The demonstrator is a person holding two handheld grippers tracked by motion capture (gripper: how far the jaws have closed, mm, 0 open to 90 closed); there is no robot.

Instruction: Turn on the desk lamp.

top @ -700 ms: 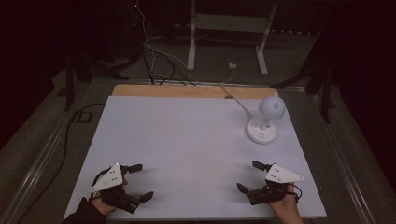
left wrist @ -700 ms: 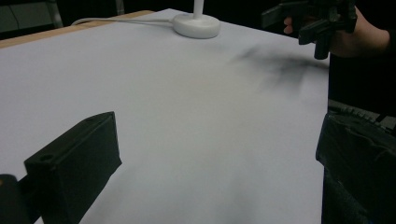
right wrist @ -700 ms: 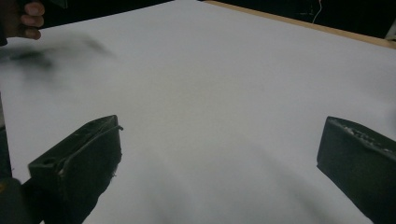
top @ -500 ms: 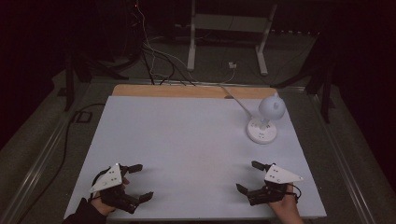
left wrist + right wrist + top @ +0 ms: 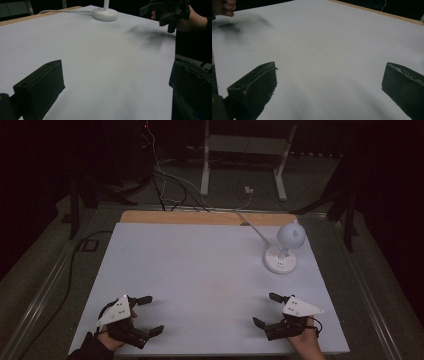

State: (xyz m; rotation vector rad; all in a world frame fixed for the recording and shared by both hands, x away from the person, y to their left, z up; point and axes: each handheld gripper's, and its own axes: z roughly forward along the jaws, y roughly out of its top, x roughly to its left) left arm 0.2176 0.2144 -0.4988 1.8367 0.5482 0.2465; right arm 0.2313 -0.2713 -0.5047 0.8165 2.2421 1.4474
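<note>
My left gripper (image 5: 150, 315) rests near the front left corner of the white table (image 5: 200, 270), its jaws wide apart with nothing between them. Near the front right corner, my right gripper (image 5: 266, 310) is likewise open and empty. In the left gripper view the two black jaws stand far apart over bare table (image 5: 100, 62), and the right gripper (image 5: 165, 12) shows far off in a hand. The right gripper view has its own jaws spread over the bare white surface (image 5: 332, 50).
A white desk lamp (image 5: 283, 251) with a round base stands at the back right of the table, its cable running off the far edge. A wooden strip (image 5: 200, 217) borders the far side. Cables and a stand lie on the dark floor beyond.
Both grippers have stayed almost still; the right one has shifted very slightly.
</note>
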